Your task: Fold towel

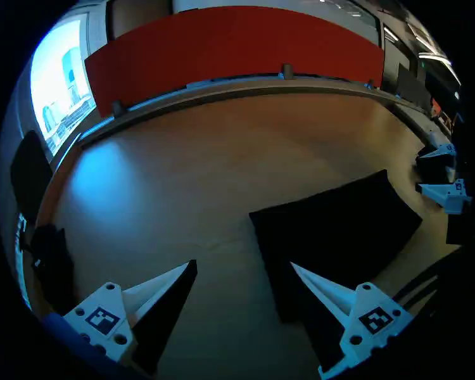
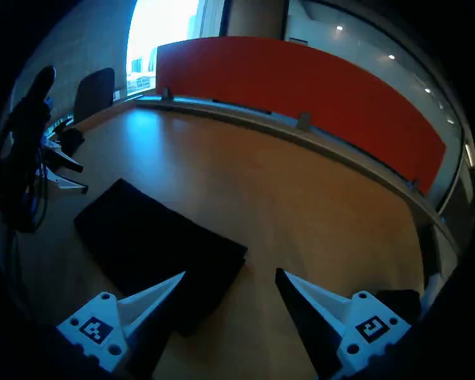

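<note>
My left gripper (image 1: 242, 264) and right gripper (image 2: 230, 272) both wide, empty. Towel (image 1: 339, 228) flat on table (image 1: 174, 177), apparently part-folded; next fold needs near-edge pinch.

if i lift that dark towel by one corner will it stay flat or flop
Probably flops: the towel lies flat on the table, so a lifted corner would likely droop. Its edge looks doubled, so layers may slide apart.

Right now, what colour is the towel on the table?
Towel: plain black, best in right gripper view.
</note>
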